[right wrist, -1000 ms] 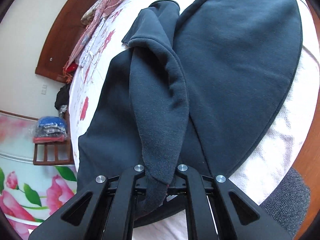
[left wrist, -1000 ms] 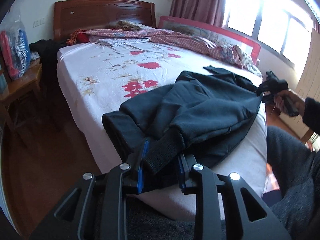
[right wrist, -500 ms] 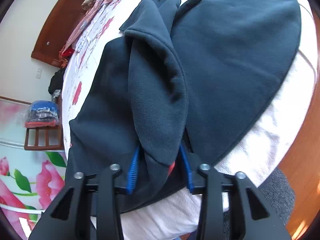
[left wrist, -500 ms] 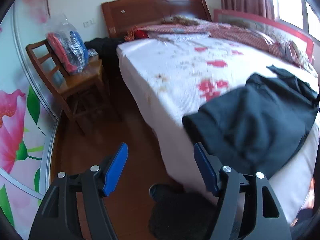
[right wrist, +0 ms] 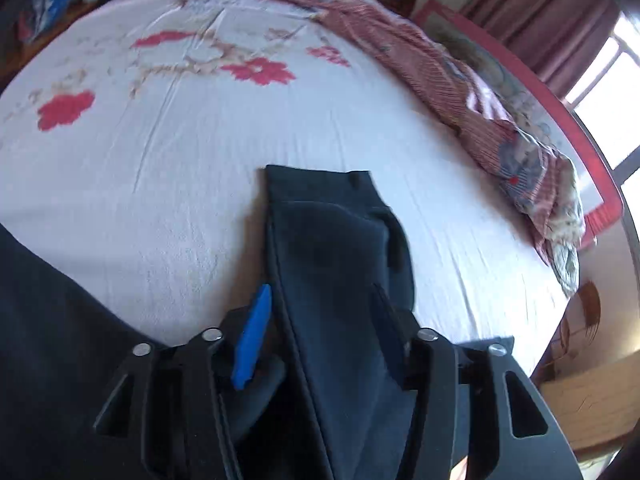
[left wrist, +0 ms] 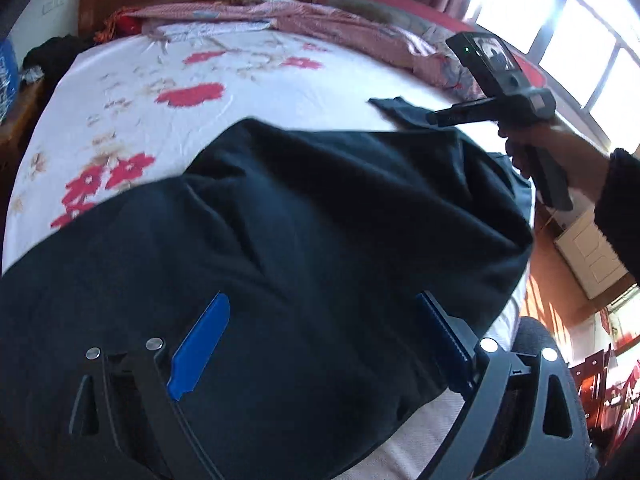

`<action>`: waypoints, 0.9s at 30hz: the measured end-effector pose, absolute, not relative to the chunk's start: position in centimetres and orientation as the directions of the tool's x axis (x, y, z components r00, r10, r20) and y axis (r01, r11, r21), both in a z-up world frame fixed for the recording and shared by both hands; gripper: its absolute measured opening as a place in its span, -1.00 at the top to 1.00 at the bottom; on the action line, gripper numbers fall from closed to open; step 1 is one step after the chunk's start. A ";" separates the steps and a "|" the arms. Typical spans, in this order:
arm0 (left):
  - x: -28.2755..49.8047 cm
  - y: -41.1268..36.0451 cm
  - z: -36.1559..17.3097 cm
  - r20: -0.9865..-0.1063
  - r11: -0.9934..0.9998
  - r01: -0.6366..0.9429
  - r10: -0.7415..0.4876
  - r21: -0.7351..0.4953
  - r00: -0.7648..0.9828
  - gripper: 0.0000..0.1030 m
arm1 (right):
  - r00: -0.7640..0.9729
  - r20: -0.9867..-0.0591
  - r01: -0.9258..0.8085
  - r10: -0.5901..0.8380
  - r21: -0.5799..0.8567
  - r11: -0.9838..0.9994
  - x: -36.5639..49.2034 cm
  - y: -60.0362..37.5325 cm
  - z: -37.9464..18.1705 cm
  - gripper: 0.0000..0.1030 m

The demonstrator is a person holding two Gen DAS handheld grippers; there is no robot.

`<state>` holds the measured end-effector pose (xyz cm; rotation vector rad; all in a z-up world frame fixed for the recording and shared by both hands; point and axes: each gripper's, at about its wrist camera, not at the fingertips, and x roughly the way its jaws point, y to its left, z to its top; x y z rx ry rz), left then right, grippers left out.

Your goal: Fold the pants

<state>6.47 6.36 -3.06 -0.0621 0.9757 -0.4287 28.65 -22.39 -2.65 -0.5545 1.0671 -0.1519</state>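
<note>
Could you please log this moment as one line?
fold pants | left gripper: open over pants | right gripper: open astride waistband | bed

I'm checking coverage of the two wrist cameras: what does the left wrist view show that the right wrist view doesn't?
Only the left wrist view shows the right gripper from outside, held in the person's hand, plus the bulky bunched part of the dark pants and the bright window. Only the right wrist view shows the flat waistband end lying on the sheet. Both show the floral sheet, the reddish blanket and open blue-padded fingers.
</note>
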 end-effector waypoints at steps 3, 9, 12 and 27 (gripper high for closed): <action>5.5 6.2 -4.1 -0.798 0.916 0.340 -0.364 -0.213 0.480 -0.81 | 0.440 -0.773 -0.169 -0.457 -0.571 0.803 30.5 -22.3 -5.4 -0.21; 4.8 5.3 -3.7 -0.804 0.909 0.385 -0.348 -0.163 0.482 -0.88 | 0.443 -0.833 -0.042 -0.331 -0.388 0.921 30.5 -25.5 -2.7 0.85; 4.5 4.7 -3.7 -0.812 0.907 0.406 -0.318 -0.110 0.490 -0.90 | 0.531 -0.826 0.112 -0.190 -0.153 0.982 28.5 -29.6 1.8 0.85; 3.6 4.5 -3.6 -0.829 0.868 0.493 -0.314 -0.054 0.463 -0.90 | 0.699 -0.714 0.580 -0.027 0.545 0.606 8.2 -54.7 -5.8 0.88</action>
